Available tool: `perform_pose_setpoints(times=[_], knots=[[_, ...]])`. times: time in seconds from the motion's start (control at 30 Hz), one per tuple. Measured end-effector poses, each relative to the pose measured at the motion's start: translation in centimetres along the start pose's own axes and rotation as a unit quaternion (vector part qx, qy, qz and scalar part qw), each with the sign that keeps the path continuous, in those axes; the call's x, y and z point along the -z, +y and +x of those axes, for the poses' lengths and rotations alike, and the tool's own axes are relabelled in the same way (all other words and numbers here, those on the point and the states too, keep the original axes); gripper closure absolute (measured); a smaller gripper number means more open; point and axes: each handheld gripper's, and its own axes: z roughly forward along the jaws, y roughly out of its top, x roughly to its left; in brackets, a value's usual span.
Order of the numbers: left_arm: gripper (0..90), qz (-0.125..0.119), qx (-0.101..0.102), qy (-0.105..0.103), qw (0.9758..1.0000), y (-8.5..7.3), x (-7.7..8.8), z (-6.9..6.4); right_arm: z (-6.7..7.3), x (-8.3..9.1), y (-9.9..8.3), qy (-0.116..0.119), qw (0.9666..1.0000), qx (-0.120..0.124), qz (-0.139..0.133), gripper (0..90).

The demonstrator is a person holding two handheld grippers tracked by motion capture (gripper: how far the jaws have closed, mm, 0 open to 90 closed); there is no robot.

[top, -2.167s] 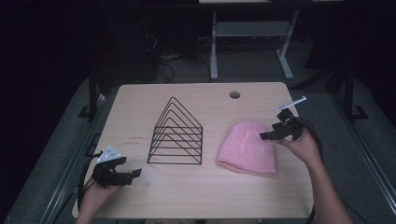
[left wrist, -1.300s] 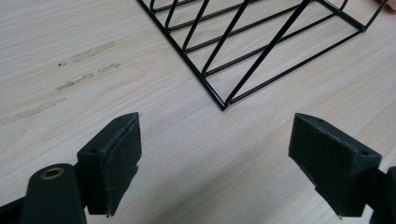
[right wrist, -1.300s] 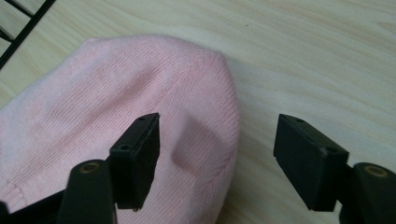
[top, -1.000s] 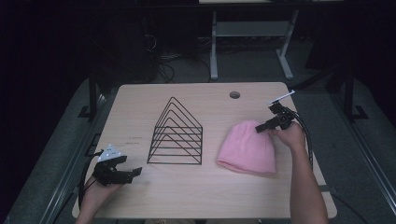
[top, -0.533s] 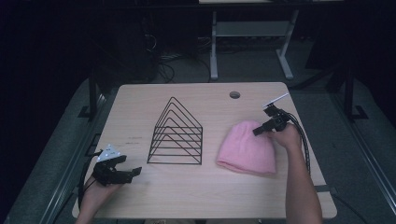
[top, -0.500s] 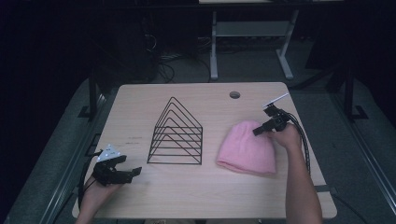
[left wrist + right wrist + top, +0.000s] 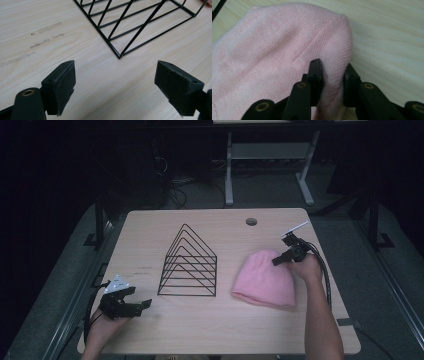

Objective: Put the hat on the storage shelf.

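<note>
Pinch on the soft pink knitted beanie (image 7: 264, 280), right of centre on the pale wooden table (image 7: 220, 330).
The right gripper (image 7: 331, 75) has its jaws drawn narrow on a fold of knit near the hat's rounded crown, probably a grip for lifting it clear. Lower left in the high view, the left gripper (image 7: 131, 306) rests low, jaws spread wide and holding nothing, aimed at the black wire triangular rack (image 7: 190, 265) standing mid-table, likely waiting to steady it.

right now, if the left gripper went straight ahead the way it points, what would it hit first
Probably the wire rack: its near corner lies just ahead between the open jaws of the left gripper. Only bare table comes before it, though depth is hard to judge.
</note>
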Motion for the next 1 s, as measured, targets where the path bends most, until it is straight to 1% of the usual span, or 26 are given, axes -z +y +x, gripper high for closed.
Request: perform_pose_setpoints(times=[0.03, 0.07, 0.1, 0.13, 0.17, 0.2, 0.3, 0.33, 0.43, 0.47, 0.5, 0.53, 0.57, 0.6, 0.63, 0.67, 0.7, 0.73, 0.77, 0.83, 0.87, 0.9, 0.93, 0.97, 1.0], knots=[[17.2, 0.002, -0.001, 0.001, 1.0, 0.0, 0.0, 0.0, 0.0, 0.0, 0.0, 0.001, 1.0, -0.001, -0.001, 75.2], [17.3, 0.003, -0.002, 0.001, 1.0, 0.0, 0.0, 0.0, -0.1, 0.1, -0.1, 0.008, 1.0, -0.005, -0.002, 76.3], [17.3, 0.003, -0.002, 0.001, 1.0, 0.0, 0.0, 0.0, -0.1, 0.1, -0.1, 0.008, 1.0, -0.005, -0.002, 76.3], [17.3, 0.002, 0.0, 0.001, 1.0, 0.0, 0.0, 0.0, -0.3, 0.3, -0.2, 0.021, 0.9997, -0.011, -0.008, 77.7], [17.3, 0.002, 0.0, 0.001, 1.0, 0.0, 0.0, 0.0, -0.3, 0.3, -0.2, 0.021, 0.9997, -0.011, -0.008, 77.7], [17.3, 0.001, 0.003, 0.0, 1.0, 0.0, 0.0, 0.0, -0.5, 0.4, -0.4, 0.03, 0.9994, -0.01, -0.012, 78.3], [17.3, 0.002, 0.003, 0.001, 1.0, 0.0, 0.0, 0.1, -0.5, 0.7, -0.4, 0.033, 0.9993, -0.01, -0.014, 78.3], [17.3, 0.002, 0.002, 0.001, 1.0, 0.0, 0.0, 0.1, -0.4, 1.2, -0.5, 0.043, 0.9988, -0.01, -0.022, 78.5], [17.3, 0.001, 0.002, -0.004, 1.0, 0.0, 0.0, 0.0, -0.1, 2.0, -0.4, 0.046, 0.9987, -0.003, -0.023, 78.8], [17.3, 0.0, 0.003, -0.004, 1.0, 0.0, 0.0, 0.0, 0.0, 2.3, -0.4, 0.047, 0.9985, -0.002, -0.028, 78.8], [17.3, 0.0, 0.003, -0.004, 1.0, 0.0, 0.0, 0.0, 0.0, 2.3, -0.4, 0.047, 0.9985, -0.002, -0.028, 78.8], [17.3, 0.002, 0.005, -0.009, 0.9999, 0.1, 0.1, 0.0, 0.2, 3.1, -0.5, 0.056, 0.9975, 0.005, -0.043, 78.9], [17.3, 0.002, 0.005, -0.009, 0.9999, 0.1, 0.1, 0.0, 0.4, 3.6, -0.6, 0.06, 0.9971, 0.006, -0.047, 79.0], [17.3, -0.002, 0.011, -0.017, 0.9998, 0.1, 0.1, 0.0, 0.5, 3.9, -0.6, 0.062, 0.9968, 0.007, -0.051, 79.1], [17.3, -0.002, 0.016, -0.019, 0.9997, 0.1, 0.2, -0.1, 0.6, 4.2, -0.8, 0.063, 0.9963, 0.011, -0.057, 79.2], [17.2, 0.0, 0.009, -0.021, 0.9997, 0.3, 0.3, 0.0, 0.7, 4.6, -0.8, 0.066, 0.9959, 0.013, -0.061, 79.2], [17.2, 0.0, 0.009, -0.021, 0.9997, 0.3, 0.3, 0.0, 0.7, 4.6, -0.8, 0.066, 0.9959, 0.013, -0.061, 79.2], [17.3, -0.001, 0.009, -0.023, 0.9997, 0.5, 0.4, -0.1, 1.0, 5.5, -1.1, 0.072, 0.9944, 0.023, -0.073, 79.2], [17.2, -0.003, 0.011, -0.024, 0.9997, 0.7, 0.5, -0.2, 1.1, 6.0, -1.1, 0.075, 0.9938, 0.026, -0.078, 79.2], [17.2, -0.004, 0.004, -0.026, 0.9996, 1.0, 0.7, -0.1, 1.4, 6.9, -1.2, 0.081, 0.9924, 0.033, -0.087, 79.2], [17.2, -0.007, 0.006, -0.028, 0.9995, 1.2, 0.9, -0.2, 1.6, 7.4, -1.2, 0.082, 0.9916, 0.037, -0.092, 79.2], [17.3, -0.011, 0.007, -0.035, 0.9993, 1.4, 1.0, -0.1, 1.8, 7.9, -1.2, 0.084, 0.9908, 0.041, -0.098, 79.3], [17.3, -0.019, 0.012, -0.047, 0.9986, 1.6, 1.2, -0.1, 2.1, 8.5, -1.2, 0.091, 0.9894, 0.046, -0.103, 79.5], [17.3, -0.019, 0.012, -0.047, 0.9986, 1.6, 1.2, -0.1, 2.1, 8.5, -1.2, 0.091, 0.9894, 0.046, -0.103, 79.5], [17.3, -0.028, 0.011, -0.06, 0.9977, 2.0, 1.7, 0.0, 2.7, 9.5, -1.2, 0.098, 0.987, 0.059, -0.113, 79.6]])
